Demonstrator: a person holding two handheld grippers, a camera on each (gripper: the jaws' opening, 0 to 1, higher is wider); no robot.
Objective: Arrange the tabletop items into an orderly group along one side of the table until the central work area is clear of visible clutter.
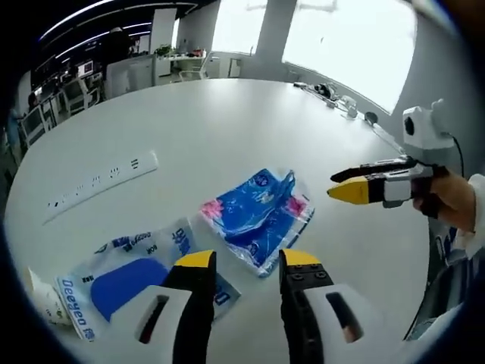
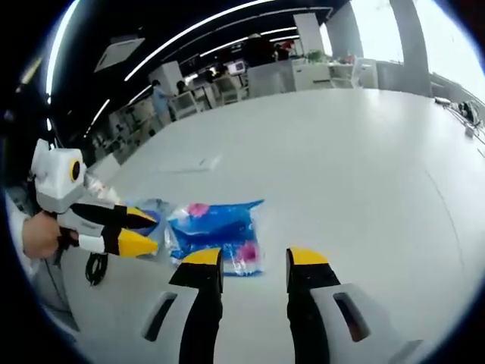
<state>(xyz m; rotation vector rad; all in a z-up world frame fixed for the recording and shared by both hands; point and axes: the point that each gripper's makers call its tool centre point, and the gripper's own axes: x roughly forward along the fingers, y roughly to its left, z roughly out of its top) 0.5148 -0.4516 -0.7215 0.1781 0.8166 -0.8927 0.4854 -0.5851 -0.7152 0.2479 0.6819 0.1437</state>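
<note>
Table (image 1: 227, 121) white, round, in open office; power strip (image 1: 102, 182) inset; both grippers agape, empty.

Black fingers (image 1: 195, 296) with yellow tips, white housings, white sleeve (image 1: 476, 199).

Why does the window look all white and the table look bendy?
In the left gripper view the windows are blown out by glare, and the fisheye lens curves the white table. In the right gripper view the ceiling light strips bend too, and the room behind is dark.
</note>
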